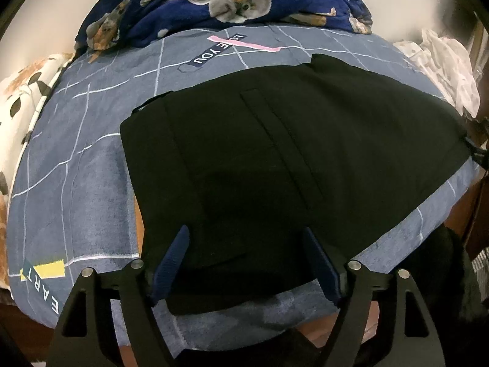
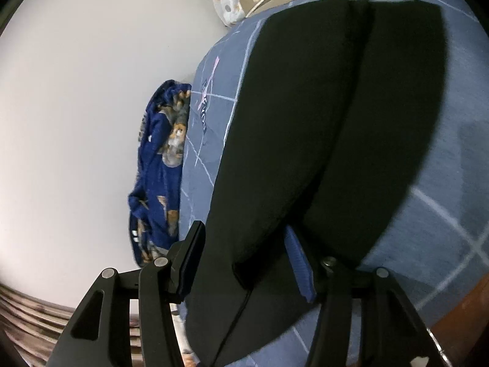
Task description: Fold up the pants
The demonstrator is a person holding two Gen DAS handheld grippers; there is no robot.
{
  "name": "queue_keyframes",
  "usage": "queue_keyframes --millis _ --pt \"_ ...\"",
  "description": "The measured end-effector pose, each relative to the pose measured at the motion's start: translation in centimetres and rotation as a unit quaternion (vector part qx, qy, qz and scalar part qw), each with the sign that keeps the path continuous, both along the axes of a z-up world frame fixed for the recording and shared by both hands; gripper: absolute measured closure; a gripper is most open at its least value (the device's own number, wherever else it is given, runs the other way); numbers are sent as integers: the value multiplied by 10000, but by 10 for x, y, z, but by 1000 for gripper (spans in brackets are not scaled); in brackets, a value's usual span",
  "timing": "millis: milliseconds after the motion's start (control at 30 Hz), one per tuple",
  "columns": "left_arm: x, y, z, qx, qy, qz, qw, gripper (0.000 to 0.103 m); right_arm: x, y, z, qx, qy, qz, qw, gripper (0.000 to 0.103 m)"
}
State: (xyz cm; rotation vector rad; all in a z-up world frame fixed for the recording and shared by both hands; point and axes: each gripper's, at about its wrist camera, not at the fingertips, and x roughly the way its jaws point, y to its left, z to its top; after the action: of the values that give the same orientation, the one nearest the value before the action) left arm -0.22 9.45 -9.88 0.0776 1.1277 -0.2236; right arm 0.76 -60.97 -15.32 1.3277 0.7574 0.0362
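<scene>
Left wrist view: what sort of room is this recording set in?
Most likely a bedroom. The black pants lie spread on a bed covered by a blue-grey sheet with white grid lines, a crumpled navy fleece blanket with a dog print is heaped behind, and a plain white wall stands alongside.

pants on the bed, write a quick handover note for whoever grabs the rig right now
Left hand-held gripper: open, over the near edge of the black pants, not pinching.
Right hand-held gripper: open, astride the pants' end; pads not pressing.
Pants lie folded flat on the blue bedsheet.
Done: at least one fold is in.
Left: probably a last fold, or just smoothing.
</scene>
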Motion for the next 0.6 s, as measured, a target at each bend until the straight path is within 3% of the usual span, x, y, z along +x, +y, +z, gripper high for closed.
queue_keyframes --millis 100,133,167,233,467,600 --pt "-1 2 -1 -61 -91 34 9999 24 14 12 7 -270 62 143 9995 50" --pt "-1 2 -1 -76 -117 49 9999 24 16 15 9 -362 82 188 9991 55" --pt "-1 2 -1 -73 -126 50 9999 24 18 18 11 -431 52 244 9988 74" --pt "-1 2 -1 -62 -123 32 9999 23 21 16 9 -461 152 257 9985 97" --pt "6 17 3 -315 163 -50 9994 23 -25 1 17 -283 41 -192 9994 100" --pt "12 31 3 -517 304 -21 9982 23 -43 -8 -8 -234 404 -250 9986 99"
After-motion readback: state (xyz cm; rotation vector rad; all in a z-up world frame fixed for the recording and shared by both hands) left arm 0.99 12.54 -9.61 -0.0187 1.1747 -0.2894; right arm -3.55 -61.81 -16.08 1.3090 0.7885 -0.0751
